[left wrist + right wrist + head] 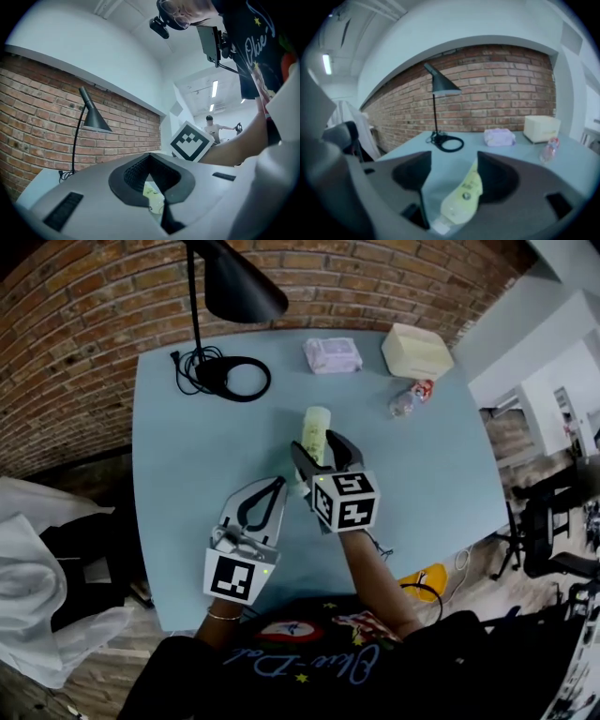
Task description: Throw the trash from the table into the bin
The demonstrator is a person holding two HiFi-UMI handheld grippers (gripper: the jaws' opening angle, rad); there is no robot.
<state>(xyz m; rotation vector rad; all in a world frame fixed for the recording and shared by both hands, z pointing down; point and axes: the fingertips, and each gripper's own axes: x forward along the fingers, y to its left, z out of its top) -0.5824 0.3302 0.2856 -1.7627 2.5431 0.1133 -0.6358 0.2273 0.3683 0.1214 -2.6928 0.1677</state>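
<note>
A pale yellow pouch point(316, 424) lies flat on the light blue table point(187, 474) near its middle. My right gripper point(317, 444) stands open over the pouch's near end, one jaw on each side of it. In the right gripper view the pouch point(464, 199) lies between the jaws close to the right one, and the pads of the gripper point(453, 161) do not press it. My left gripper point(279, 484) hovers just left of the right one, shut and empty. Through the loop of the left gripper point(151, 158) a bit of the pouch point(153, 196) shows.
At the table's far side stand a black lamp point(234, 282) with its ring base and cord point(230, 376), a purple tissue pack point(333, 354) and a cream box point(415, 351). A crushed plastic bottle point(411, 397) lies at the right. A white plastic bag point(28, 596) hangs off the left.
</note>
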